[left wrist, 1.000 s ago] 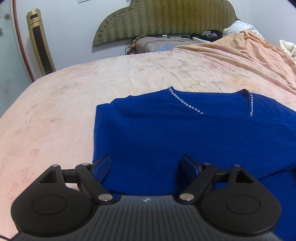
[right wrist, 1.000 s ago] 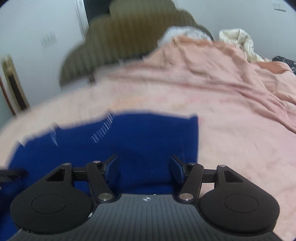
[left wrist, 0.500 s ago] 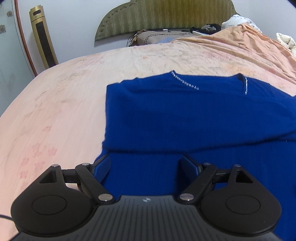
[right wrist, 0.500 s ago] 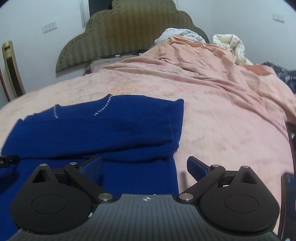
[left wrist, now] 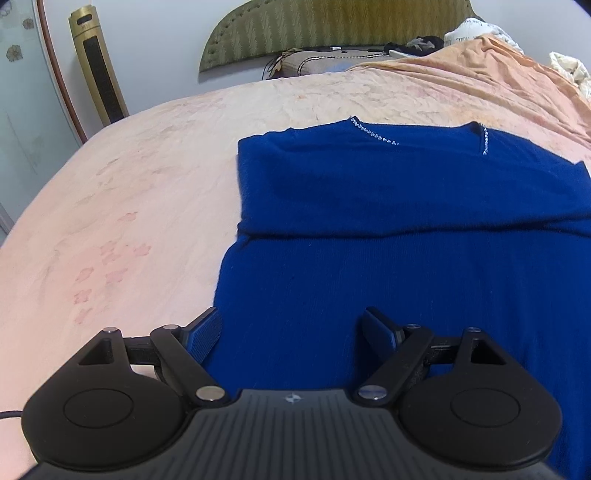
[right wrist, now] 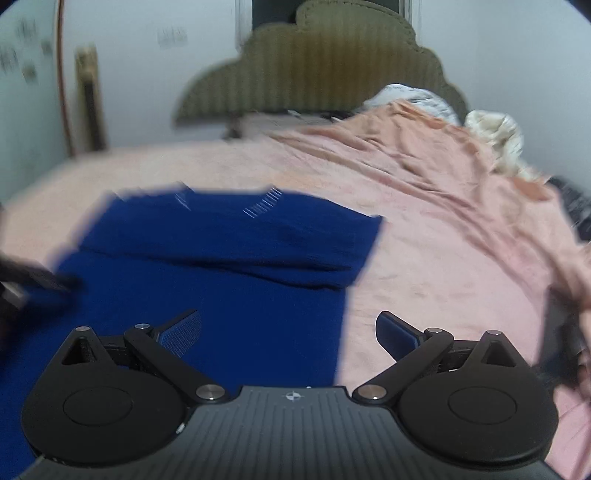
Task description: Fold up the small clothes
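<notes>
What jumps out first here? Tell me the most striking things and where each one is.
The deep blue sweater lies spread on the pink bedspread, its far part folded over toward the near part, with a sparkly trim at the neckline. Behind it, an olive headboard stands against the wall, with a gold tower fan to its left. Both the left gripper and the right gripper are open and empty over the sweater's near edge.

Ahead of and beneath both pairs of jaws, a bed (left wrist: 155, 192) under a pale pink floral sheet, bearing a blue sweater (left wrist: 406, 229) spread flat with its far part folded over, and beyond the jaws to the right a rumpled peach blanket (right wrist: 424, 166).
</notes>
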`<state>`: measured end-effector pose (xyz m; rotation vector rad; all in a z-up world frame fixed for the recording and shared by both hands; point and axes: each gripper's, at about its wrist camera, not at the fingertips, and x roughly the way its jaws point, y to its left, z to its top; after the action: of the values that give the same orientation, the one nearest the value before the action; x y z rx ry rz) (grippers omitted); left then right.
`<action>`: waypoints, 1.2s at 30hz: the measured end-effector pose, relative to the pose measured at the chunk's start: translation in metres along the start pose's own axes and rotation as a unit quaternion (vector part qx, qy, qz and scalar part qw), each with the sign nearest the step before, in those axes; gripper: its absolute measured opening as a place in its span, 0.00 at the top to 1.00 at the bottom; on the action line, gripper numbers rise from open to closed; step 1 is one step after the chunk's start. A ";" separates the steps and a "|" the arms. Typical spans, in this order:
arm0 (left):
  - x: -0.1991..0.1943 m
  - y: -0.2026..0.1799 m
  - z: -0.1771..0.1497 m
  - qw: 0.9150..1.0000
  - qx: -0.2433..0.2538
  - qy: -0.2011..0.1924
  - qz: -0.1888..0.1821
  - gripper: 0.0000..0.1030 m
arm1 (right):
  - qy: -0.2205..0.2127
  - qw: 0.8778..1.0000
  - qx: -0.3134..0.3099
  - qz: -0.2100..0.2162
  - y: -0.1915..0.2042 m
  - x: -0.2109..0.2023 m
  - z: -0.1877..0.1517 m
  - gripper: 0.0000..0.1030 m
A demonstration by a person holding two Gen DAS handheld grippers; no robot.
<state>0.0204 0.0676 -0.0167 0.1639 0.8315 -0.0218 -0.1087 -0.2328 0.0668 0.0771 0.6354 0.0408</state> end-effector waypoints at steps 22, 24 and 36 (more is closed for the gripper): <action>-0.021 0.007 -0.015 0.999 0.004 -0.004 0.032 0.19 | 0.045 0.996 0.078 0.012 -0.009 0.020 -0.051 0.00; -0.026 0.018 -0.018 1.000 0.001 -0.011 0.023 0.19 | 0.047 0.996 0.079 0.010 -0.012 0.021 -0.055 0.00; -0.025 0.106 -0.046 0.982 -0.060 0.042 -0.176 0.19 | 0.053 0.989 0.124 0.056 -0.047 0.009 -0.082 0.38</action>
<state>-0.0213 0.1783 -0.0147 -0.0979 0.9344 -0.2993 -0.1494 -0.2746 -0.0089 0.3519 0.7390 0.0743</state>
